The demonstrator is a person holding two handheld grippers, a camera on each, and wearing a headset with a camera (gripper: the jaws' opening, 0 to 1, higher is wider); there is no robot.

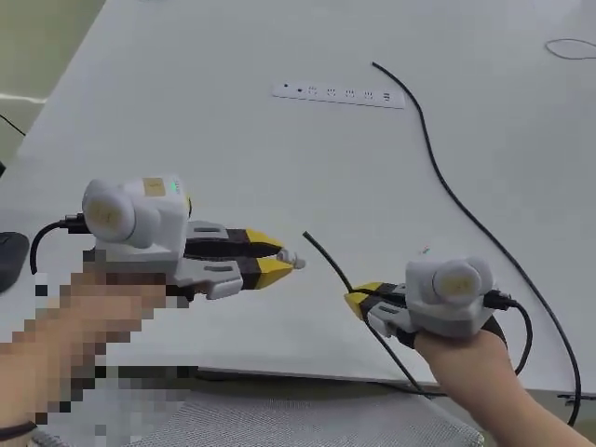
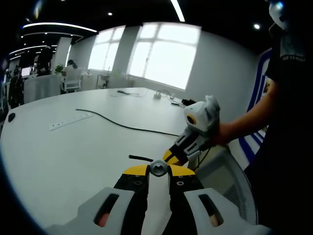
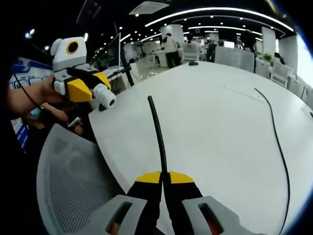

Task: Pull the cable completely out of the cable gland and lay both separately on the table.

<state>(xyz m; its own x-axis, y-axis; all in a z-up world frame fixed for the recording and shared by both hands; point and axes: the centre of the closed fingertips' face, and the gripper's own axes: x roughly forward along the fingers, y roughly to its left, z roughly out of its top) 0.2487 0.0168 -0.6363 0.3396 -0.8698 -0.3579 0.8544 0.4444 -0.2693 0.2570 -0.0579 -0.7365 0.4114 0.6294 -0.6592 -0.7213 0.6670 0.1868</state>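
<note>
Nearest, over the white table's (image 1: 233,158) front edge, the right gripper (image 1: 357,298) clamps one thin black cable (image 3: 157,132). The left gripper (image 1: 279,259) pinches one small grey plastic cable gland (image 2: 157,168), clear of the cable's free end. Beyond lie one long black cord (image 1: 447,186) and one white power strip (image 1: 340,94).

White bodies, yellow-tipped black jaws: left hand-held gripper (image 1: 281,257), right hand-held gripper (image 1: 355,300); dark T-shirt (image 2: 293,58).

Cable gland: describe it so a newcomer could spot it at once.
Over the near edge of the white table, find the left gripper. Pinched at its yellow fingers is the cable gland: a small pale-grey round fitting, unlike the thin black cable nearby.
</note>
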